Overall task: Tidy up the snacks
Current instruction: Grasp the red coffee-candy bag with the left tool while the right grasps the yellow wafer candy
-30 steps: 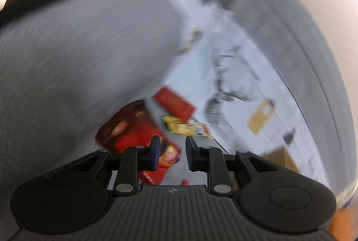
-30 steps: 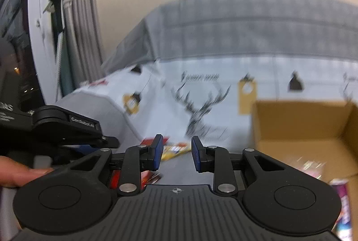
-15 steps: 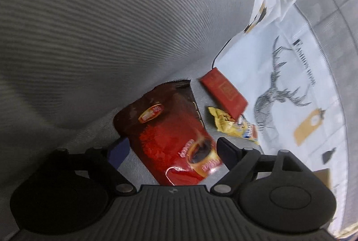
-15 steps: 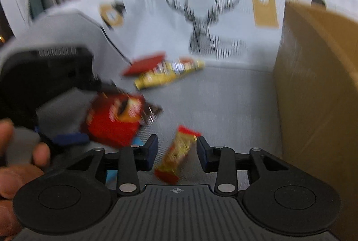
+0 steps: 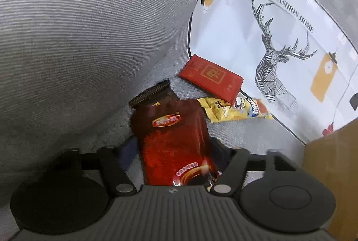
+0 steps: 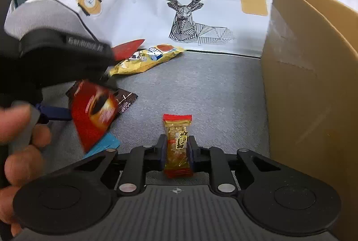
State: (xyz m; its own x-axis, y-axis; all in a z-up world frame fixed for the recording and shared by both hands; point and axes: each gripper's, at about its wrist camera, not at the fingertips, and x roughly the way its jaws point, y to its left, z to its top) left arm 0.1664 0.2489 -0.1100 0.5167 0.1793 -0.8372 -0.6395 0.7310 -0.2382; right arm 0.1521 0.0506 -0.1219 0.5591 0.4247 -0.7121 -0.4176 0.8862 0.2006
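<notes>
Snacks lay scattered on the grey sofa seat. Nearest, the right gripper was closing on a small golden snack bar, pads against both its sides. The left gripper was closing too, with a red coffee pouch between its jaws, lifted at a tilt; whether its pads pressed yet was unclear. A cardboard box stood at the right. Beyond, a yellow packet touched a flat red packet by the deer-print cover.
</notes>
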